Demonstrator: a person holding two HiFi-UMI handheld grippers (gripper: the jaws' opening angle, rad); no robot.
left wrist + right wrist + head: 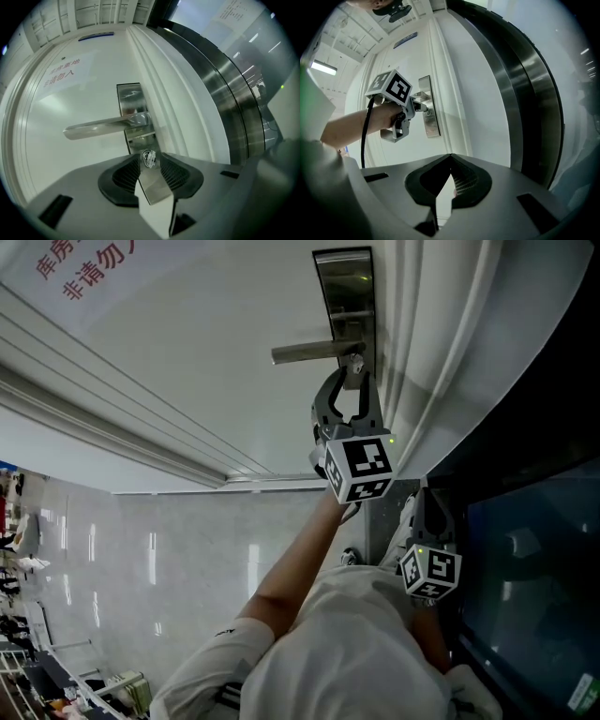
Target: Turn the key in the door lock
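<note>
Below the lever handle of the white door, the key juts from the steel lock plate; its small silver head faces outward, close under the lever's hub. Level with it sits the left gripper, pointing straight at the plate; its jaws are spread, one ribbed pad on each side of the key head, a slim gap showing on either side, so nothing is pinched. From the head view that gripper's marker cube sits just under the lock, with the person's bare forearm running back from it.

Well apart from the lock, the right gripper is low and close to the person's body; its jaws are pressed together at the tips with nothing between them. Its own view looks past those tips at the left gripper against the plate, seen from the side.

Higher on the door is a paper notice in red print; to the right of the door frame runs a curved band of brushed steel.
</note>
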